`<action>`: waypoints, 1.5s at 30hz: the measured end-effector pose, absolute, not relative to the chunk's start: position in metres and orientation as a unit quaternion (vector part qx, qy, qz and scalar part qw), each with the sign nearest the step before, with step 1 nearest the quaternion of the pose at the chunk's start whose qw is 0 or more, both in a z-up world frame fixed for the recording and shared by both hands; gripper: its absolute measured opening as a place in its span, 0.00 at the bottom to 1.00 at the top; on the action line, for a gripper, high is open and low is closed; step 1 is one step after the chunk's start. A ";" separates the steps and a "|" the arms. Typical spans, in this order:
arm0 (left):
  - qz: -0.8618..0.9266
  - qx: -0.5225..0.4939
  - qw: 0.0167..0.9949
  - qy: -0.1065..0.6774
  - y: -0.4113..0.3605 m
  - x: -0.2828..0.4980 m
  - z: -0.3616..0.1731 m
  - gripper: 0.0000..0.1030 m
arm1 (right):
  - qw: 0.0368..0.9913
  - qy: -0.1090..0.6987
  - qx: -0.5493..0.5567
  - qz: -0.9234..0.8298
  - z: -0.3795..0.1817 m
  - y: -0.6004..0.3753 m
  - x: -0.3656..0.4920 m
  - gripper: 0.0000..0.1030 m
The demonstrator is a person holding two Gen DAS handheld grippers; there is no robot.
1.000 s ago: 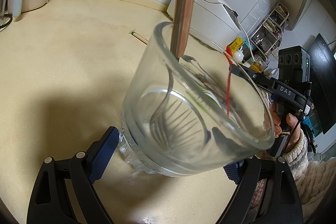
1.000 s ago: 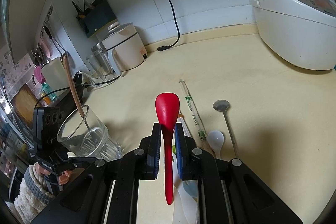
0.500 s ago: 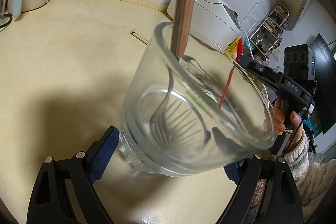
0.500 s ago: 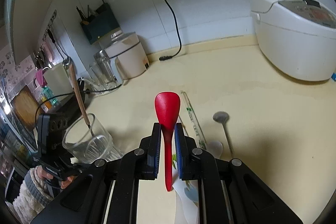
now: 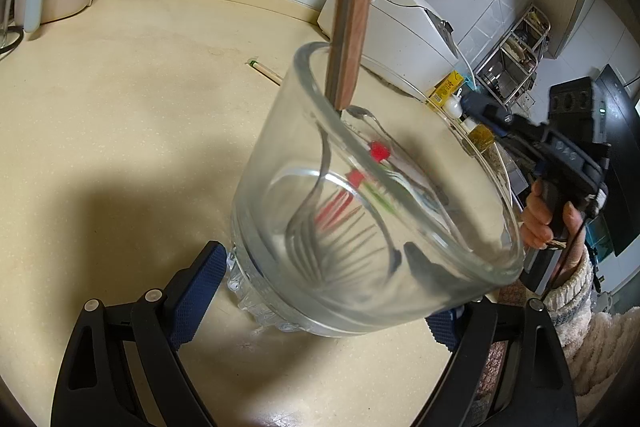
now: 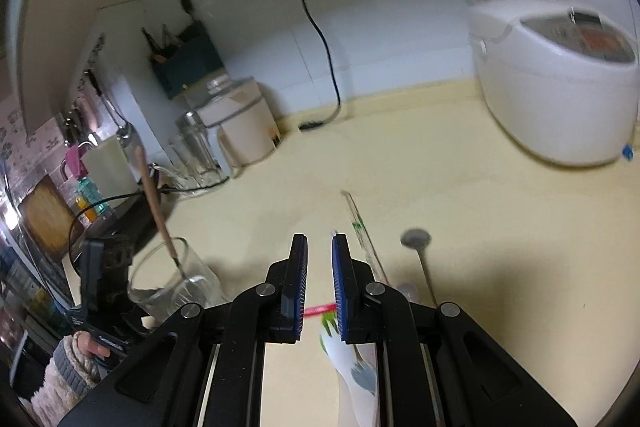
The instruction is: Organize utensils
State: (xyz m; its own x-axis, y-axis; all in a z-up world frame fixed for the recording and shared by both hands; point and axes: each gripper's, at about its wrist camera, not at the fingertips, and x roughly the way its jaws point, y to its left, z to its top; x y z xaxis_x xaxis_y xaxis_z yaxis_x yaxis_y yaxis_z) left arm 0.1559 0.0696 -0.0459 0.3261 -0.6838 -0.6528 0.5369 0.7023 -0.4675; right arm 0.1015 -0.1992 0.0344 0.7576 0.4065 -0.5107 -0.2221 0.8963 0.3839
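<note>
My left gripper (image 5: pixel 324 291) is shut on the base of a clear glass (image 5: pixel 280 187), tilted over the cream counter. A fork with a wooden handle (image 5: pixel 354 7) stands in it. The glass (image 6: pixel 172 287) also shows at the lower left of the right wrist view. My right gripper (image 6: pixel 320 239) has its pads a narrow gap apart, with nothing between their tips. The red spoon (image 6: pixel 320 309) is a blurred streak crossing beneath that gap. Through the glass wall, red patches of the spoon (image 5: pixel 378 151) show, left of and below the right gripper (image 5: pixel 486 111), which a hand holds.
A metal spoon (image 6: pixel 416 239), wrapped chopsticks (image 6: pixel 360 227) and a white wrapper (image 6: pixel 348 367) lie on the counter ahead of the right gripper. A white rice cooker (image 6: pixel 560 99) stands at the back right. A black cord (image 6: pixel 320 39) hangs down the wall, with jars and a pot (image 6: pixel 240 131) at the back left.
The red spoon stood upright between the right pads; now it has left them and blurs below. The right wrist view has tilted upward. The left gripper and the glass have not moved.
</note>
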 end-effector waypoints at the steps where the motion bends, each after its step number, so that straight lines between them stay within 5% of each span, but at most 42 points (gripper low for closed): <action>1: -0.377 -0.083 0.810 0.442 0.070 0.156 -0.046 0.88 | 0.920 0.316 0.154 0.174 0.029 -0.199 0.105 0.13; 20: -0.377 -0.083 0.810 0.442 0.070 0.156 -0.046 0.88 | 0.840 0.481 0.212 0.137 -0.041 -0.193 0.159 0.17; 36: -0.378 -0.085 0.809 0.442 0.069 0.156 -0.046 0.89 | 0.833 0.475 0.238 0.156 -0.043 -0.183 0.209 0.26; 45: -0.378 -0.085 0.809 0.442 0.067 0.154 -0.045 0.89 | 0.832 0.480 0.235 0.153 -0.045 -0.176 0.210 0.45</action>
State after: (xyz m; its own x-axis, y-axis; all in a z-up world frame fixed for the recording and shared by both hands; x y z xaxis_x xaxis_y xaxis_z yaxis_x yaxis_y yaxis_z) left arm 0.1544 0.0671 -0.0453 0.3244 -0.6872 -0.6500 0.5362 0.6997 -0.4721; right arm 0.2098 -0.1758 -0.0454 0.4932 0.4797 -0.7257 -0.0289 0.8428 0.5374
